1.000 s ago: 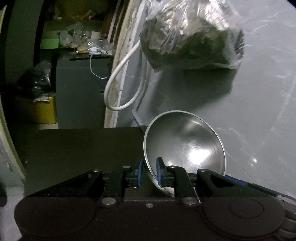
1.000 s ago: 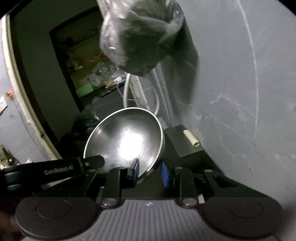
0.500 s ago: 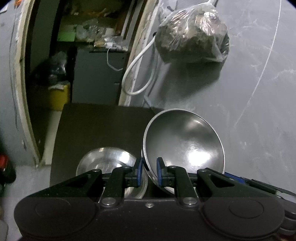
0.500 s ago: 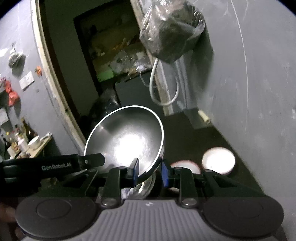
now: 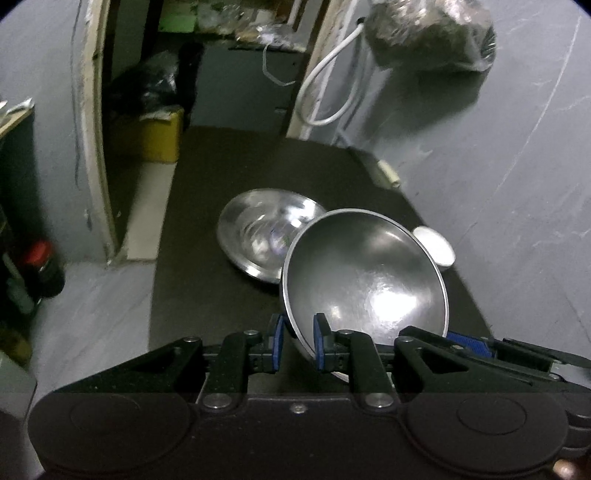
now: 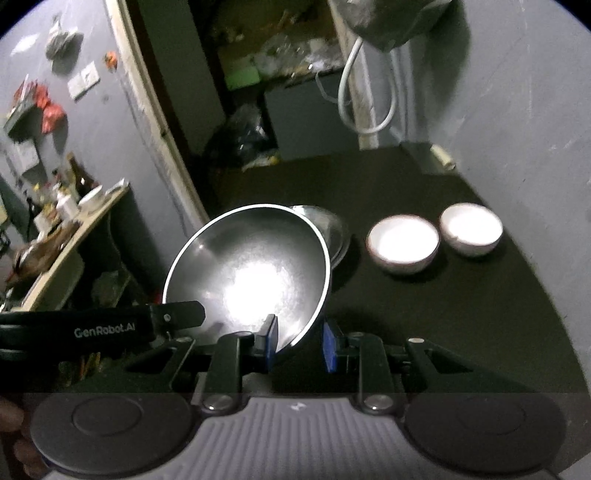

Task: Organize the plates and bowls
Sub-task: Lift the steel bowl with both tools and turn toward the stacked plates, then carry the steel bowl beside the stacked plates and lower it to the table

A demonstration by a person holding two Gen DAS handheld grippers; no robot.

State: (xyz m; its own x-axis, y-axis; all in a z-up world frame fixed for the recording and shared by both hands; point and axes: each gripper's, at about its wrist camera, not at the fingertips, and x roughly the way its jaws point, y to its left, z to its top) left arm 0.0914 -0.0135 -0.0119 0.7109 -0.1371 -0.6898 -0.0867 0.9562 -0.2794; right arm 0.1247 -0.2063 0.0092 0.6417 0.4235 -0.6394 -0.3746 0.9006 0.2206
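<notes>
Both grippers hold one large steel bowl [image 5: 365, 284] by opposite sides of its rim, tilted above the dark table [image 5: 207, 192]. My left gripper [image 5: 297, 345] is shut on the rim at the bowl's left side. My right gripper [image 6: 299, 345] straddles the rim of the same bowl [image 6: 247, 273], its jaws a little wider than the rim. A second steel bowl [image 5: 258, 232] sits on the table just beyond, also seen in the right wrist view [image 6: 332, 229]. Two white bowls [image 6: 404, 243] [image 6: 471, 227] sit to the right.
A grey wall [image 5: 498, 155] runs along the table's right side with a hanging plastic bag [image 5: 432, 33] and a white cable loop [image 5: 325, 92]. A small white cylinder [image 5: 386, 173] lies at the table's far right. A doorway and cluttered shelves lie to the left.
Both cameras have tilted down from the wall toward the table while holding the large steel bowl. The second steel bowl and the white bowls came into view. The right jaws look slightly wider.
</notes>
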